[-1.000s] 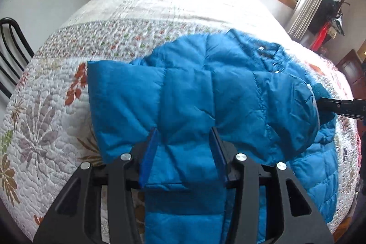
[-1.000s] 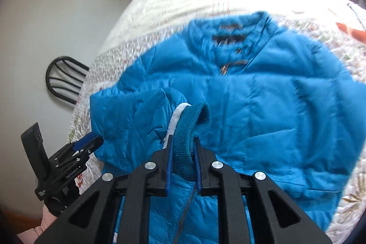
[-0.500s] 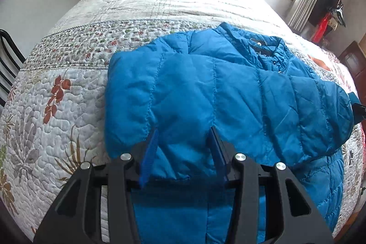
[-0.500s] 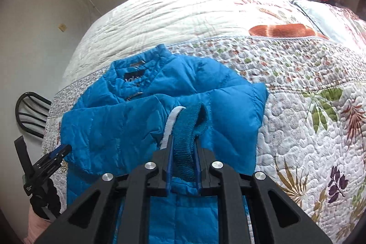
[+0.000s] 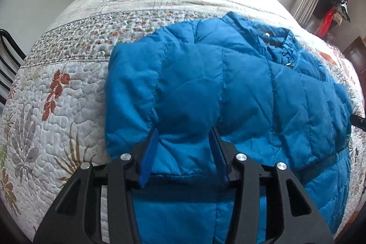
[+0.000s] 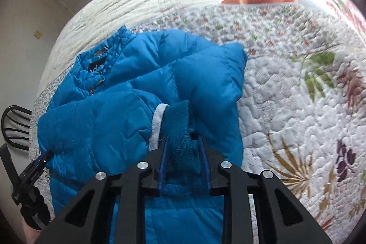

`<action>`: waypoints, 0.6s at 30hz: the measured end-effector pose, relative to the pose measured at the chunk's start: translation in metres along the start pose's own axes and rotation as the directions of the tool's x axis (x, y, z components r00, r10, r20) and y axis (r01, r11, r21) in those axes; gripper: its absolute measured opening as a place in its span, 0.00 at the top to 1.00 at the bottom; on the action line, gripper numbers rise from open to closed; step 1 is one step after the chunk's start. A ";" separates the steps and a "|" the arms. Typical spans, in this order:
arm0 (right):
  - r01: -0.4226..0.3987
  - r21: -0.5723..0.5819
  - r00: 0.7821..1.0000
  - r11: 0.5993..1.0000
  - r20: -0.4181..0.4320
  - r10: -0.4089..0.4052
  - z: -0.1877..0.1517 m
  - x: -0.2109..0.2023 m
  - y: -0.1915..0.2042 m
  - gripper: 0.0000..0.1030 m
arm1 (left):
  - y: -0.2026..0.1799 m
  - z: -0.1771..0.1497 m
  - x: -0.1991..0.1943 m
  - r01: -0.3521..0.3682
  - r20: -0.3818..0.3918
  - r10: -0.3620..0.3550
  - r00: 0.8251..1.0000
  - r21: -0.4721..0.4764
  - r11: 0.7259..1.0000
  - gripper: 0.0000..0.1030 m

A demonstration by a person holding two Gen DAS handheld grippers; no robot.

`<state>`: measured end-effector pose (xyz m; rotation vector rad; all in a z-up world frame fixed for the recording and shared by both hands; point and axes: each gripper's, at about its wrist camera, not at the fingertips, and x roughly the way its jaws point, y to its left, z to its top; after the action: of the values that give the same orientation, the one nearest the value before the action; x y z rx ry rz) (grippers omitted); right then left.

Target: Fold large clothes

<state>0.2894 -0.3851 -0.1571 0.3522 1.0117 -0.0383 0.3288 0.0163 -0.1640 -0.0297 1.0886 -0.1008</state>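
Observation:
A blue puffer jacket (image 5: 228,93) lies on the quilted bed, collar toward the far side, with one sleeve folded across its chest. My left gripper (image 5: 183,148) is open, its blue fingers spread over the jacket's near left edge, pinching nothing. In the right wrist view the jacket (image 6: 128,93) fills the left half. My right gripper (image 6: 183,152) has its fingers slightly apart around the sleeve's dark knit cuff (image 6: 180,129), which still sits between them. The left gripper (image 6: 39,164) shows at the jacket's left edge.
The floral quilt (image 5: 57,118) covers the whole bed and stretches to the right of the jacket (image 6: 297,106). A black chair (image 5: 9,61) stands at the bed's left side. A window and curtain are beyond the far edge.
My right gripper carried the sleeve cuff across the jacket to its right side, laying the sleeve over the chest, and its fingers have now widened around the cuff. The left gripper stayed open.

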 end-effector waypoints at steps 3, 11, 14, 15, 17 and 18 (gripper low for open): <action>-0.104 -0.060 0.995 0.993 0.000 0.104 -0.007 -0.015 0.031 0.74 | -0.017 0.002 -0.022 0.032 0.046 -0.032 0.998 0.015 0.999 0.55; -0.159 -0.171 0.981 0.972 -0.141 0.136 -0.032 0.033 0.094 0.74 | -0.066 -0.015 -0.005 0.064 -0.014 -0.063 0.998 0.109 0.992 0.55; -0.139 -0.173 0.980 0.975 -0.165 0.111 -0.038 0.051 0.098 0.74 | -0.064 -0.024 0.012 0.055 -0.049 -0.050 0.998 0.115 0.992 0.55; -0.136 -0.173 0.979 0.976 -0.174 0.106 -0.039 0.057 0.097 0.76 | -0.064 -0.025 0.016 0.052 -0.052 -0.046 0.998 0.119 0.992 0.54; -0.120 -0.181 0.978 0.976 -0.189 0.086 -0.041 0.069 0.094 0.78 | -0.062 -0.027 0.022 0.059 -0.057 -0.052 0.997 0.126 0.990 0.53; -0.121 -0.180 0.978 0.976 -0.192 0.086 -0.042 0.072 0.093 0.79 | -0.061 -0.028 0.024 0.063 -0.059 -0.055 0.997 0.128 0.990 0.53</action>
<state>0.3108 -0.2748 -0.2119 0.2349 1.1678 0.1886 0.3105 -0.0462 -0.1934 0.0580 1.1347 -0.2265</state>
